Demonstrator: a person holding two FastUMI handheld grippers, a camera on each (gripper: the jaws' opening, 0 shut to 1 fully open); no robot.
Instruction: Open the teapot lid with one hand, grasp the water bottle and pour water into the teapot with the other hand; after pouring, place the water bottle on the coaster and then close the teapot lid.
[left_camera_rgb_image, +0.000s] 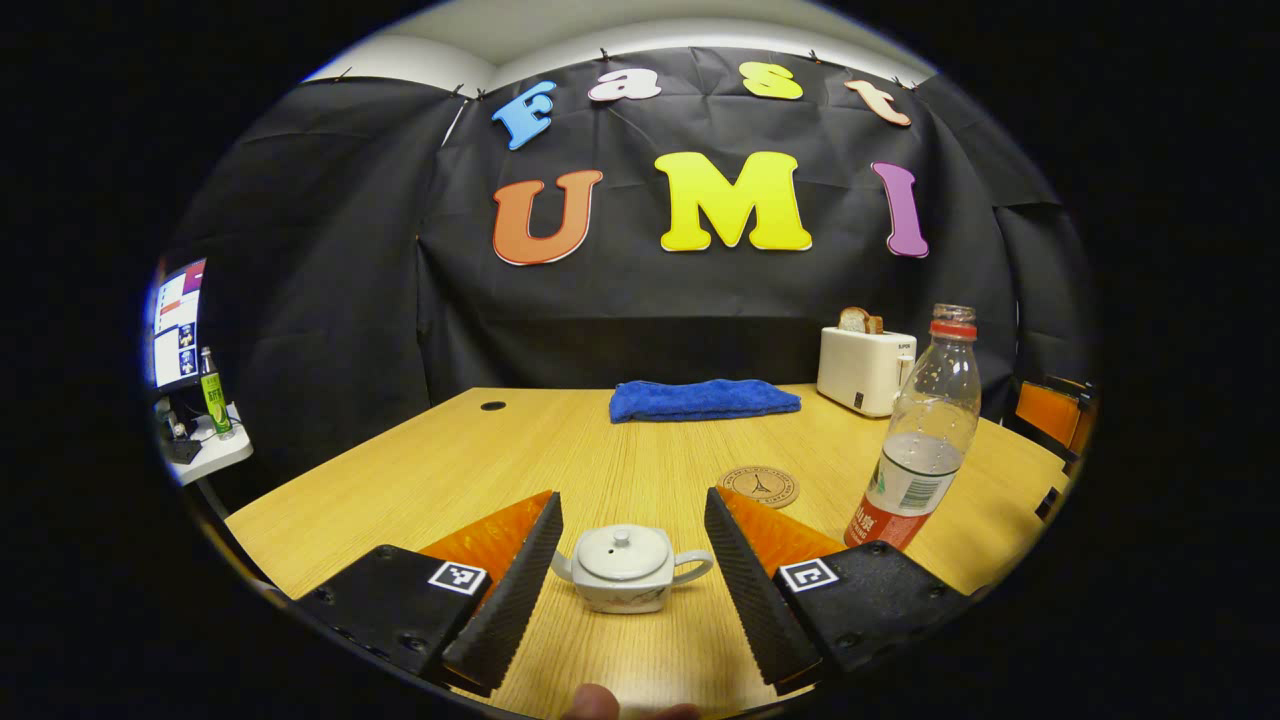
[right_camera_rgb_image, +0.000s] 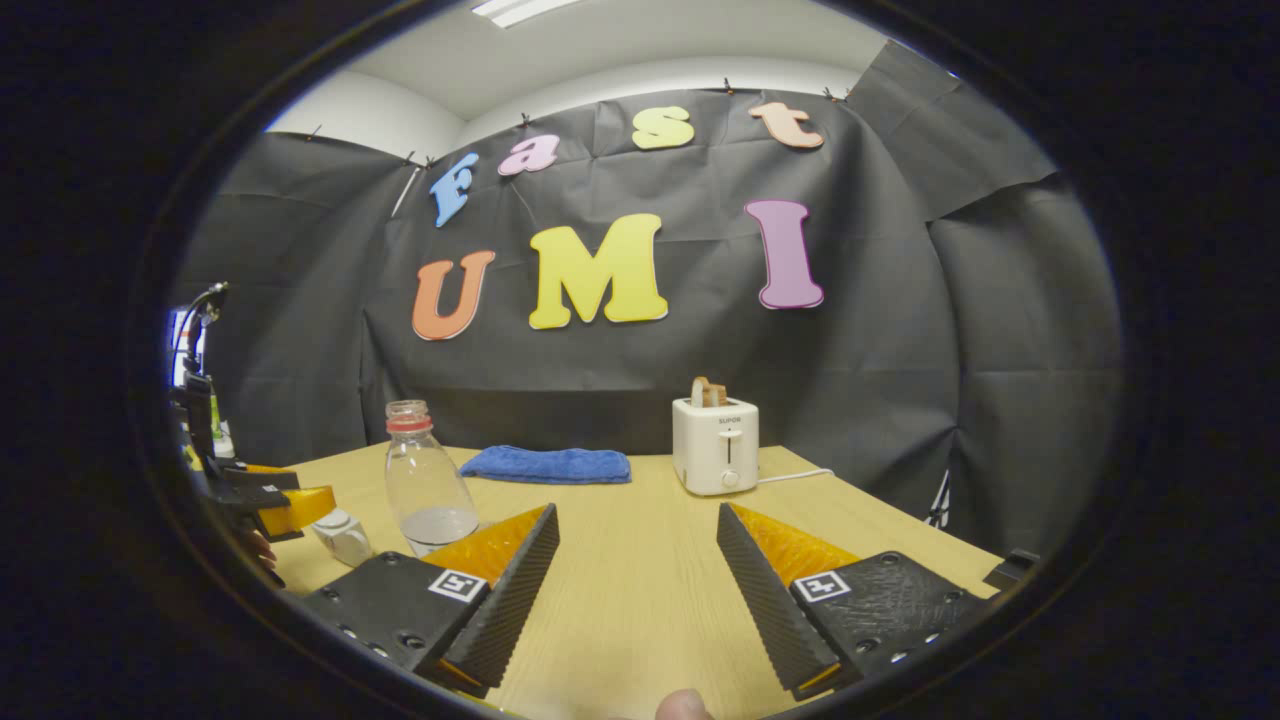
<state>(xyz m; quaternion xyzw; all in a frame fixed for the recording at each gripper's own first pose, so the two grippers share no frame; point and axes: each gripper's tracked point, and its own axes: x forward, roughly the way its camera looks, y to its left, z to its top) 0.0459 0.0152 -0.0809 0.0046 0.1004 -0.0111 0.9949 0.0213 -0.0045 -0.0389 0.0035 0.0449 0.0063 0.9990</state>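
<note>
Your left gripper (left_camera_rgb_image: 632, 560) is level with the desk, jaws spread wide, the small white ceramic teapot (left_camera_rgb_image: 628, 568) between them, untouched, lid on. Your right gripper (right_camera_rgb_image: 637, 575) gapes empty over the wooden desk (right_camera_rgb_image: 640, 590); the clear plastic water bottle (right_camera_rgb_image: 426, 480) stands to its left.

A small white teapot (left_camera_rgb_image: 625, 568) sits upright on the wooden table, lid (left_camera_rgb_image: 622, 551) on. Behind it lies a round coaster (left_camera_rgb_image: 759, 485). To the right stands a clear, uncapped water bottle (left_camera_rgb_image: 922, 436) (partly filled, red label).
</note>
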